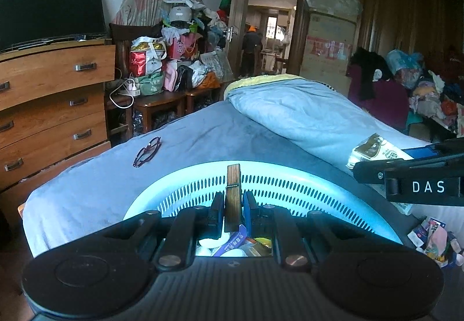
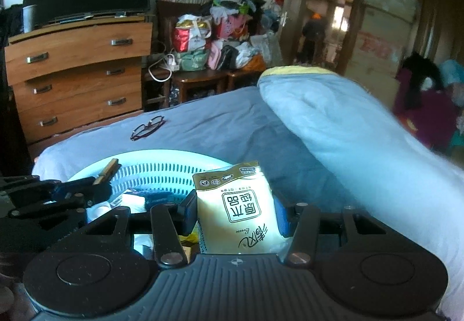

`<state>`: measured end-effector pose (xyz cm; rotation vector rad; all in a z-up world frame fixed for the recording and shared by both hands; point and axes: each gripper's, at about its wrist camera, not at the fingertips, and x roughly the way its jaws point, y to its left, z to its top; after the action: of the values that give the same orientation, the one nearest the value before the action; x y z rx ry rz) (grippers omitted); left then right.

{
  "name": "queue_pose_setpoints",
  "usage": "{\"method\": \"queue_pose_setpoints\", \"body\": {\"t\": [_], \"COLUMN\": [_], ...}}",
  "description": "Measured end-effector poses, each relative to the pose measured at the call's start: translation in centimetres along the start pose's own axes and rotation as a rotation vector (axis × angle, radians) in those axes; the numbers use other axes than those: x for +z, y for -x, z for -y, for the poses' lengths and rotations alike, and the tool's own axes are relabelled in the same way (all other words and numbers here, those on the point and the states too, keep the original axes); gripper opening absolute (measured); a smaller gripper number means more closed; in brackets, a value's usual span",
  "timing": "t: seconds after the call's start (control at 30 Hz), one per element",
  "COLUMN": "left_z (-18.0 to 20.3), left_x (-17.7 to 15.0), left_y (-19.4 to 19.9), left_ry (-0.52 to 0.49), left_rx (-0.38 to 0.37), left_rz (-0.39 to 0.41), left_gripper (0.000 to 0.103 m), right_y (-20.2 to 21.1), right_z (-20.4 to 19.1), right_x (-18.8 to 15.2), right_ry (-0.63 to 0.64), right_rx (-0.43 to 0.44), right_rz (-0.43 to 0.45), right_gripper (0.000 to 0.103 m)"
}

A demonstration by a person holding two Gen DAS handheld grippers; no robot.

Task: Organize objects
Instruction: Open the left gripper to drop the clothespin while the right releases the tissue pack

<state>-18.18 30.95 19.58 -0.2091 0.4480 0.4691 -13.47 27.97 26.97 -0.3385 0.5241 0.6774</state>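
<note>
Item 1. Wooden clothespin point(image 1: 233, 193): centre of the left wrist view, standing upright, clamped between the closed jaws of the left gripper point(image 1: 233, 215). It sits above the basket's interior, so it looks ready to be dropped in.

Item 2. Tissue pack point(image 2: 235, 210): lower centre of the right wrist view, pinched on both sides by the right gripper point(image 2: 235, 212), label facing the camera. Held over the basket's right edge, probably bound for the same place.

Item 3. Basket point(image 1: 290, 176): pale blue, slotted wall, lower centre of both views, resting on the bed. Several small packets and boxes already lie inside, which suggests it is the collecting point.

Item 4. Glasses point(image 1: 147, 151): left of centre, lying alone on the bed cover, well apart from the basket; untouched, possibly awaiting sorting.

Item 5. Rolled quilt point(image 1: 304, 115): right of centre, lying along the bed beside the basket.

Item 6. Loose packets point(image 1: 432, 239): lower right edge of the left wrist view, outside the basket; contents too small to tell.
</note>
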Motion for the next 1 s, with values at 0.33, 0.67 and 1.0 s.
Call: {"method": "queue_pose_setpoints", "body": {"t": [0.33, 0.67, 1.0], "left_z": [-0.1, 0.4, 0.8], "left_x": [0.0, -0.6, -1.1], "left_y": [-1.2, -2.6, -3.6], "left_ry": [-0.008, -0.027, -0.039], "left_rx": [-0.005, -0.003, -0.012], "left_rz": [-0.018, -0.065, -0.086], "left_gripper": [0.015, 0.015, 0.015], "right_y": [-0.6, -0.9, -1.1], "right_z": [-0.1, 0.1, 0.1], "right_x": [0.2, 0.1, -0.3], "right_ry": [-0.012, -0.029, -0.055], "right_rx": [0.023, 0.052, 0.076], "right_rz": [-0.019, -0.039, -0.059], "right_gripper": [0.052, 0.052, 0.052]}}
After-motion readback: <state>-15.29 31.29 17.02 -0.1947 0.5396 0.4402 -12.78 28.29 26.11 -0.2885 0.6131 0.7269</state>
